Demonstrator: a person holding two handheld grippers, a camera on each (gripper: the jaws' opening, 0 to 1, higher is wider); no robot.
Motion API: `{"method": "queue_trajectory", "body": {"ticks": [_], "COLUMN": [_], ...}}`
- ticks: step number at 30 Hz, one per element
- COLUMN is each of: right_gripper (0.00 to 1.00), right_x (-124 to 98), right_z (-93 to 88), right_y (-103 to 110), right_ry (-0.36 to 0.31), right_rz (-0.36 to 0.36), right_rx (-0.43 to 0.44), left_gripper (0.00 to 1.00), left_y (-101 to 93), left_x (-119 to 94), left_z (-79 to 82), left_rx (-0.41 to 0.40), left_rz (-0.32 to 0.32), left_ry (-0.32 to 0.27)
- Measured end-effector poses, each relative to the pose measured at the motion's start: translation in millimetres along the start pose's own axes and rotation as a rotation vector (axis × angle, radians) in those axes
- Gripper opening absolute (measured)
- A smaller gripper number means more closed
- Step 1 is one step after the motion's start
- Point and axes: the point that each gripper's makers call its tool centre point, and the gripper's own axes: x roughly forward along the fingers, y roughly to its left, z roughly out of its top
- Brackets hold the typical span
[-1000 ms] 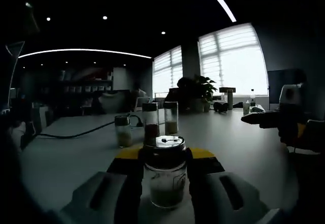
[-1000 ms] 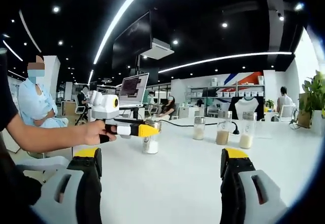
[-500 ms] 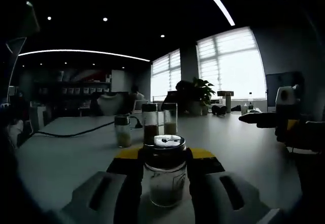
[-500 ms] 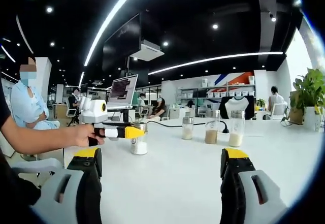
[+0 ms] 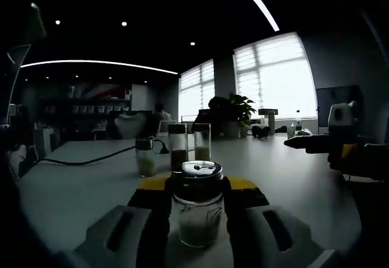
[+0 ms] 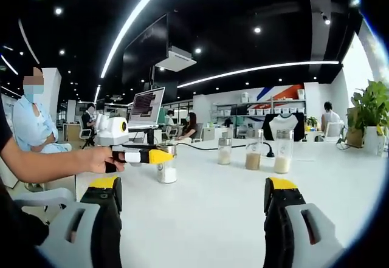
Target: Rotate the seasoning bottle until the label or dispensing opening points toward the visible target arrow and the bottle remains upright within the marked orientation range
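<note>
— Shifted only a touch since a second ago: slid sideways as a whole in the left gripper view, so likely the camera, not the things. Same clamp, same upright stance.

— Starting big, then: open office, bright blinded windows [image 5: 276, 73], strip lights overhead, shelving at the far wall, a few people seated around.

— Next, a long pale tabletop [image 6: 206, 219]. Carrying a laptop [image 6: 146, 107], a dark cable [image 5: 91, 158] and a row of three other jars [image 6: 253, 158], well apart from the held one.

— And the tools?

— Left tool [image 6: 159, 156] held in a hand [image 6: 100, 158], pressed in on the seasoning bottle [image 5: 196, 213] just under its dark lid. Right tool [image 6: 193, 186] spread wide over bare tabletop, holding nothing.

— Where exactly with the bottle?

— Standing upright between the left jaws, base on or just above the tabletop; cannot tell which. Pale powder in the lower part, holes on the lid facing up.

— Step in hand?

— Judging by the grip, mid-rotation or about to turn. Cannot tell where the target arrow lies, nor which way the label faces.

— Next move?

— Probably a slow twist about the vertical axis, keeping the base flat and the lid level, then easing the jaws off without tipping. Worth watching for slip on smooth glass.
</note>
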Motion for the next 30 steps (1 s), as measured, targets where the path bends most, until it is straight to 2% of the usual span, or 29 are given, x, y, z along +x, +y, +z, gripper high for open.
{"method": "queue_trajectory", "body": {"ticks": [7, 27, 28, 30], "right_gripper": [0.99, 0.99, 0.99, 0.99], "right_x": [0.4, 2.0, 2.1, 2.3], "right_z": [-9.0, -9.9, -9.7, -8.8], "right_y": [0.9, 3.5, 3.6, 4.1], "right_ry": [0.031, 0.034, 0.034, 0.029], "right_rz": [0.023, 0.031, 0.031, 0.033], "right_rx": [0.004, 0.002, 0.003, 0.008], "left_gripper": [0.35, 0.36, 0.37, 0.46], "left_y": [-0.1, 0.5, 1.5, 3.6], "left_x": [1.9, 3.1, 2.4, 1.1], "left_z": [-0.7, -1.7, -3.3, -5.5], "left_rx": [-0.017, -0.035, -0.038, -0.02], "left_rz": [-0.008, -0.016, -0.006, 0.013], "left_ry": [0.011, 0.022, 0.034, 0.053]}}
